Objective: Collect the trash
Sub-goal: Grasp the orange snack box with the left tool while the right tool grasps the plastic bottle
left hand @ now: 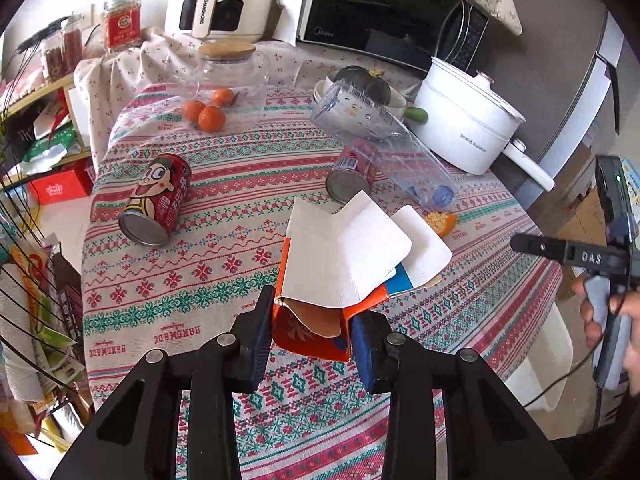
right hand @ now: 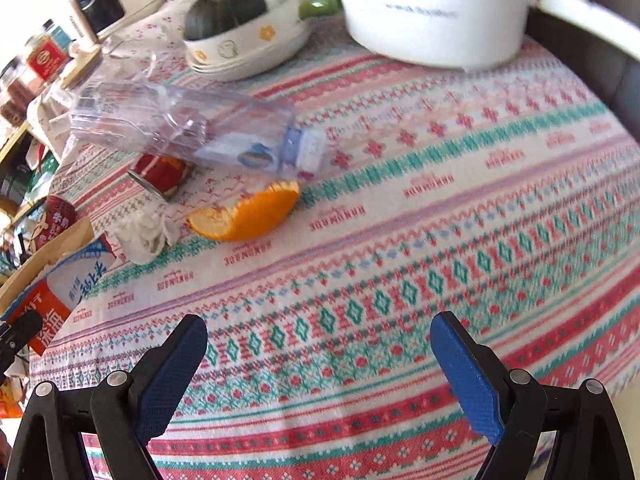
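Note:
My left gripper (left hand: 312, 322) is shut on an orange carton (left hand: 348, 256) with white flaps spread open, held just above the patterned tablecloth (left hand: 200, 288). The same carton (right hand: 68, 284) shows at the left edge of the right wrist view. Lying on the cloth are a clear plastic bottle (left hand: 380, 136), two red cans (left hand: 158, 200) (left hand: 352, 172), an orange peel (right hand: 244, 216) and a crumpled tissue (right hand: 146, 234). My right gripper (right hand: 320, 344) hangs open over bare cloth, nothing between its blue pads. The peel lies ahead of it and to its left.
At the back right stands a white electric pot (left hand: 464, 120), with a bowl holding a dark squash (right hand: 236, 20) beside it. Tangerines (left hand: 208, 114), a glass jar (left hand: 232, 68) and a microwave (left hand: 380, 8) sit behind. A wire rack (left hand: 24, 280) is on the left, a white bin (left hand: 540, 360) below the table's right edge.

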Available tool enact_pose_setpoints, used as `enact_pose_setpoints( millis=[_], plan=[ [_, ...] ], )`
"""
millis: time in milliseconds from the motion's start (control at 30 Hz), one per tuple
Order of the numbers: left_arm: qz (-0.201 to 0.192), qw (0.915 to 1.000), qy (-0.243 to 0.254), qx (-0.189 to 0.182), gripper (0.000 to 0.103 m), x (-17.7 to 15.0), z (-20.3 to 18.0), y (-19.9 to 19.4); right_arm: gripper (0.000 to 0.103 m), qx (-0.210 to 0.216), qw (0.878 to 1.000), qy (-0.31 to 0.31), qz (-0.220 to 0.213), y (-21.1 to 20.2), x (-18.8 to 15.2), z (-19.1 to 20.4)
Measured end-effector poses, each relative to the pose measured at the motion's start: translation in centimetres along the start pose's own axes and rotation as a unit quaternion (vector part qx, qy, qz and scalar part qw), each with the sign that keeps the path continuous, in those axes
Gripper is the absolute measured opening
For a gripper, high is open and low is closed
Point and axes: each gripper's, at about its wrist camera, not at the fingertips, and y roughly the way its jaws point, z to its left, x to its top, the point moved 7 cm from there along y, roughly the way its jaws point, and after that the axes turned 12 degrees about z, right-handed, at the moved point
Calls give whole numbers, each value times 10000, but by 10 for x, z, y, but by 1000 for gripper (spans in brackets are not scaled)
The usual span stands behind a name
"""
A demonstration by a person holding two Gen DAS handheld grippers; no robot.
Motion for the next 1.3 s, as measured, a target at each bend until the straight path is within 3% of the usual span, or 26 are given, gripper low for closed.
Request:
enact_pose_setpoints(
  millis=[133,267,500,667,767,900,1067,1300],
  plan=[
    [92,9997,-15,-212,37,-4,7,-5,94,-504,9945,-881,-260,-2,39,23],
    [85,9995,-17,-314,37,-3,16,-10,94,-657,9884,-1347,-243,19,68,38],
    [152,9983,-258,-502,37,-2,24,-10,94,-1162,9704,-2099,-261,62,97,62],
    [142,9984,-105,-540,37,-2,10,-12,92,-1532,9516,-2651,-253,87,108,76],
    [155,9983,-103,-554,37,-3,7,-11,79,-1656,9442,-2836,-248,95,108,82],
    [240,9976,-158,-629,37,-8,4,-6,67,-2067,9254,-3136,-506,86,104,89],
    [292,9971,-68,-704,37,-12,-6,-3,63,-2156,9265,-2988,-762,43,95,79],
    [188,9966,149,-784,37,-16,-25,-11,63,-1875,9551,-2066,-1002,-26,65,35]
  ],
)
